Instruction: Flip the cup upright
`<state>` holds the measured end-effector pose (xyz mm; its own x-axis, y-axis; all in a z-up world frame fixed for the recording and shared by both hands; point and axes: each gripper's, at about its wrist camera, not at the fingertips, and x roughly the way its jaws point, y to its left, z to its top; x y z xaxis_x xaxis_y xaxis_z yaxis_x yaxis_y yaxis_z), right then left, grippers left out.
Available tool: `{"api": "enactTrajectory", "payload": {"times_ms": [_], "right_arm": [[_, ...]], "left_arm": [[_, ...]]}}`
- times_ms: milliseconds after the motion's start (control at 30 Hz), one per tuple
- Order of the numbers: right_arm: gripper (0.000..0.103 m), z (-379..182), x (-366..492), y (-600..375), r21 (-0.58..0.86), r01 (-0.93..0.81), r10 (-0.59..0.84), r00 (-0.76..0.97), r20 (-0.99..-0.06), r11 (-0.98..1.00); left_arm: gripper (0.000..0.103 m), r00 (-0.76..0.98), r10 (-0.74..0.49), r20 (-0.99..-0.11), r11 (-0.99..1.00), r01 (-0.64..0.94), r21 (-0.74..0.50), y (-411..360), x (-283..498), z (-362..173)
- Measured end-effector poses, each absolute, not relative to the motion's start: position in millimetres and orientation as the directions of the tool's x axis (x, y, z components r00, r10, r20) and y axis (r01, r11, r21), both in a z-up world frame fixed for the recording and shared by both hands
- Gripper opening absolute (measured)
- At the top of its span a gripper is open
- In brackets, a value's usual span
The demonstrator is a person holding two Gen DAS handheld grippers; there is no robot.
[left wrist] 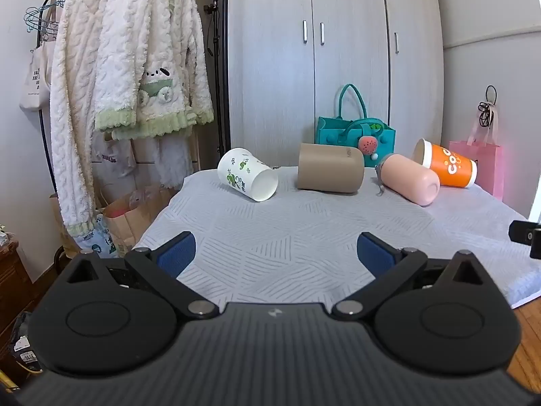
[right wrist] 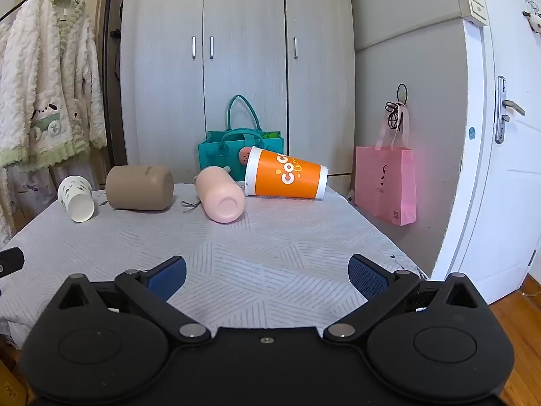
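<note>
Several cups lie on their sides along the far edge of the grey-clothed table (left wrist: 287, 237): a white paper cup with green leaves (left wrist: 247, 174) at the left, a tan cup (left wrist: 329, 172), a pink bottle-like cup (left wrist: 409, 179) and an orange cup (left wrist: 446, 165) at the right. In the right wrist view they are the white cup (right wrist: 76, 198), tan cup (right wrist: 140, 187), pink cup (right wrist: 219, 196) and orange cup (right wrist: 285, 177). My left gripper (left wrist: 275, 255) is open and empty over the near part of the table. My right gripper (right wrist: 267, 275) is open and empty, also near.
A teal felt bag (left wrist: 353, 132) stands behind the cups against grey wardrobe doors. A pink gift bag (right wrist: 389, 182) hangs at the right by a white door. A clothes rack with fluffy robes (left wrist: 128, 67) and paper bags stands left of the table.
</note>
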<state>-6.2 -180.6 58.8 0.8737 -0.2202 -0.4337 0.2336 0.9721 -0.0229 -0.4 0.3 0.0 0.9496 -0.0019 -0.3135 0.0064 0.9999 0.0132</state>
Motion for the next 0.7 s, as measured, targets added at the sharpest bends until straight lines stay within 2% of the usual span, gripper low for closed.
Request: {"api": "enactTrajectory", "payload": {"times_ms": [700], "right_arm": [[0.103, 58.2, -3.5, -182.3, -0.021, 0.235, -0.219, 0.869, -0.443, 0.972]], "left_arm": [[0.103, 0.945, -0.001, -0.327, 1.000, 0.003, 0.007, 1.5, 2.6, -3.2]]}}
